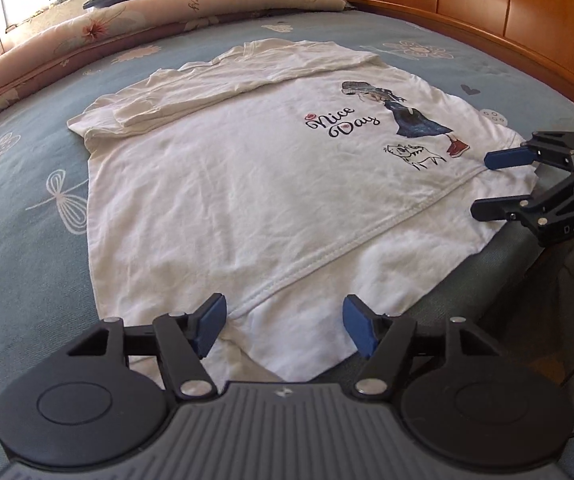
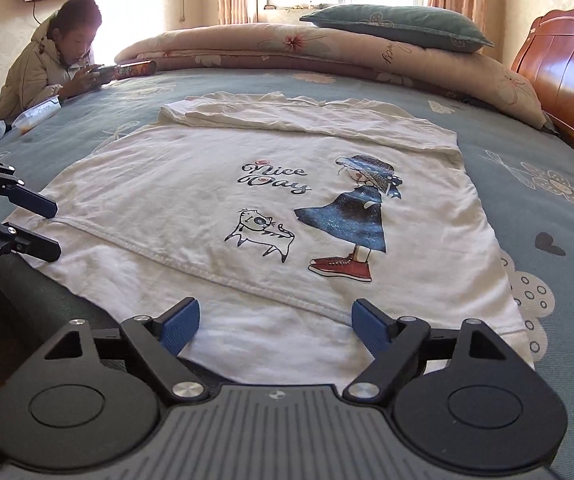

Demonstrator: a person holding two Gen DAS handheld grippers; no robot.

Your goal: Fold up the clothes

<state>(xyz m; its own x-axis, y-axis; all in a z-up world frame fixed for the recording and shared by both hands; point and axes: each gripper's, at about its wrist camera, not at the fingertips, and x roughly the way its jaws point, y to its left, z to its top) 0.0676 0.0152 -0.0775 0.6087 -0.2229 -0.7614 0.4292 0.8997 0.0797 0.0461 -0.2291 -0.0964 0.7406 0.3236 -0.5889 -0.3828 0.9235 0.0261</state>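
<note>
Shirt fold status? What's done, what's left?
Done: sleeves laid across the top of the shirt, and the hem folded up, its seam running diagonally across the front. In hand: nothing; left gripper and right gripper both stand open over the near edge. Left: folding the body into a compact stack.

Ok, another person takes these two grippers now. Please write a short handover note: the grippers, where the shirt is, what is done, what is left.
Left gripper: open, empty, at the near hem's left end.
Right gripper: open, empty, at the hem's right end.
White shirt: flat on the blue bed sheet, print up, its bottom edge at the bed's near edge.
Done: a sleeve lies folded across the top.
Left: probably grip the hem with both grippers and fold the body towards the collar, then tidy.
</note>
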